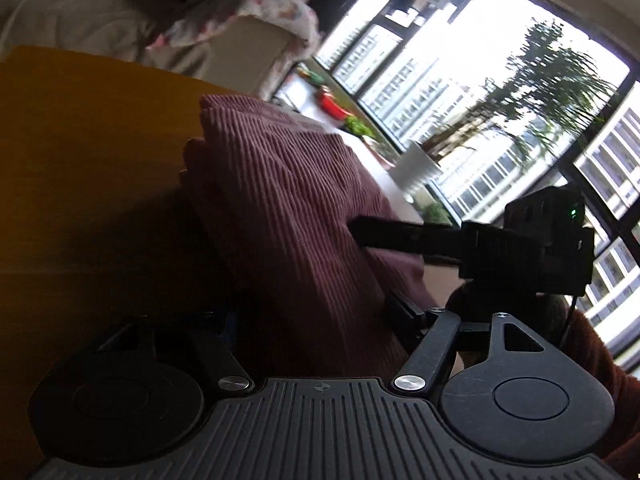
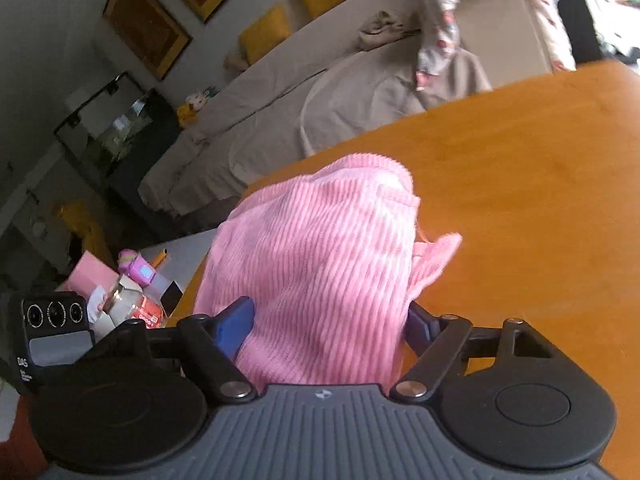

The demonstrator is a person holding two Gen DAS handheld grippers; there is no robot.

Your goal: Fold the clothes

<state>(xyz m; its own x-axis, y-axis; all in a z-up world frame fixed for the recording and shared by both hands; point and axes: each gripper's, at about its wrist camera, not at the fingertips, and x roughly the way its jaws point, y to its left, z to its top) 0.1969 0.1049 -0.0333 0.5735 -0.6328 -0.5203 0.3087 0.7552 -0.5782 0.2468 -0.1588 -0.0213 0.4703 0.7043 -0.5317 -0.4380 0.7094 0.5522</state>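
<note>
While pink cloth overhangs table edge, bare tabletop right

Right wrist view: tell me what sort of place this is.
Most likely a home living room: a long beige sofa with yellow cushions, framed pictures on the wall, and a wooden table where a pink ribbed garment lies.

Daylight from one side; exposure uneven between views.
Left wrist view: window blown out, ribbed garment backlit and dark. Right wrist view: evenly lit, background sofa soft. Fisheye bending and black corners in both.
</note>
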